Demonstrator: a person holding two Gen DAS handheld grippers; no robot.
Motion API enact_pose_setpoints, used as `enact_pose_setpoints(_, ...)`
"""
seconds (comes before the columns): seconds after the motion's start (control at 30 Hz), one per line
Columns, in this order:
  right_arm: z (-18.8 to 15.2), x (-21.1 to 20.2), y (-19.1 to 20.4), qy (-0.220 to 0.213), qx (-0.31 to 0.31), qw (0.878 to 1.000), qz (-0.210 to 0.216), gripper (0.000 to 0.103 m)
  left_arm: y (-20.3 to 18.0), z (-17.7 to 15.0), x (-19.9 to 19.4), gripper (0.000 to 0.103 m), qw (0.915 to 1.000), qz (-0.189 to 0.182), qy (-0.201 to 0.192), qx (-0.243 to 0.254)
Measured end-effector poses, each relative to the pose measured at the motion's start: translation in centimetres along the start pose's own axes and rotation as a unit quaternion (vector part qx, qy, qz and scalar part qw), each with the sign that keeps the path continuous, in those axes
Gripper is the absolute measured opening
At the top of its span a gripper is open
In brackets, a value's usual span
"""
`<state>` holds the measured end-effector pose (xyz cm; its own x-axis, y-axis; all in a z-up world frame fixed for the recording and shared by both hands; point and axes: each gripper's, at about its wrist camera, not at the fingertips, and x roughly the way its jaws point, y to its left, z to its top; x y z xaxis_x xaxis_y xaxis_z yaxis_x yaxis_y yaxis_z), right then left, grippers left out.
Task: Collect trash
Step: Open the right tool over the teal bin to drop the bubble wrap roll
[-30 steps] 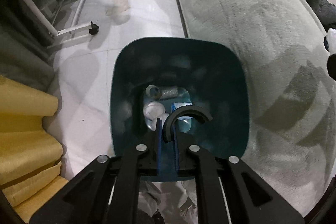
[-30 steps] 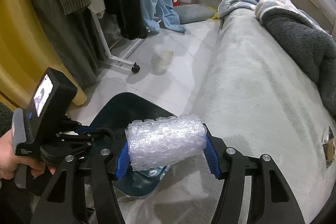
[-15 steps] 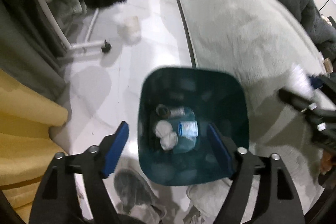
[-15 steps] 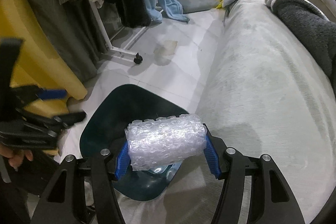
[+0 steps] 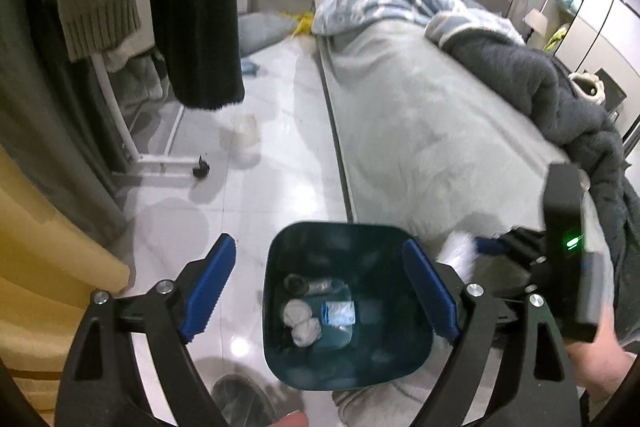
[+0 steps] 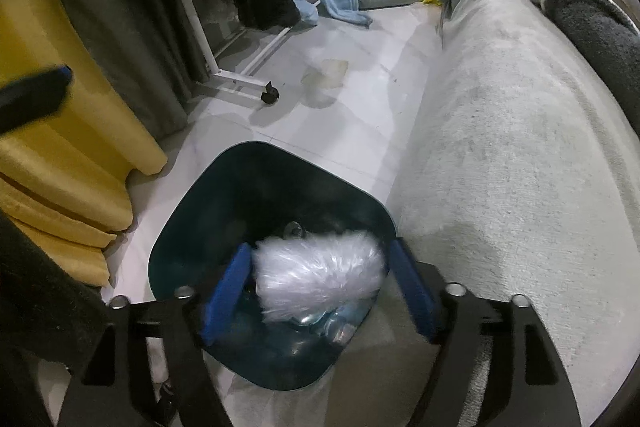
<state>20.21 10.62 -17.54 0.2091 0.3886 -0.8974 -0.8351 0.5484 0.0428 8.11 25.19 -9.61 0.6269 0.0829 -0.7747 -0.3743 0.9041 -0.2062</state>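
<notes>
A dark teal trash bin stands on the white floor beside the bed; it also shows in the right wrist view. Inside lie crumpled white tissues, a small blue-white packet and a clear bottle. My left gripper is open and empty above the bin. My right gripper holds a roll of bubble wrap, blurred, over the bin's right side; its jaws look slightly wider than the roll. The right gripper shows at the right edge of the left wrist view.
A grey-covered bed runs along the right. A white clothes rack with a caster holds hanging clothes at the left. Yellow cushions lie at the left. A pale scrap lies on the floor beyond the bin.
My left gripper opened and rose back from the bin. My right gripper carried the bubble wrap down over the bin, and its jaws seem to have widened; the roll is now blurred.
</notes>
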Motion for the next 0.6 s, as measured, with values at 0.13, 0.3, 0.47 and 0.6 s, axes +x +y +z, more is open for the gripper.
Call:
enact_pose_setpoints(0.13,0.3,-0.4,0.0,-0.005,0.002,1.000,0.002,0.086,-0.6,0.6,-2.1,0.089,0.9995,-0.005,-0.031,0.006)
enact_pose_setpoints(0.3,0.9,-2.1,-0.5,-0.023,0.008,1.000,0.002,0.091,-1.7,1.2,-3.9,0.090,0.9981,-0.013,-0.059,0.014)
enact_pose_setpoints(0.47,1.2,-4.6,-0.9,-0.047,0.004,0.999,-0.007,0.092,-3.6,1.6,-5.4,0.090,0.9959,-0.030,-0.077,0.038)
enact_pose_setpoints(0.6,0.9,-6.4,-1.6,-0.065,0.005,0.998,-0.015,0.094,-5.3,1.5,-5.8,0.090,0.9943,-0.027,-0.087,0.056)
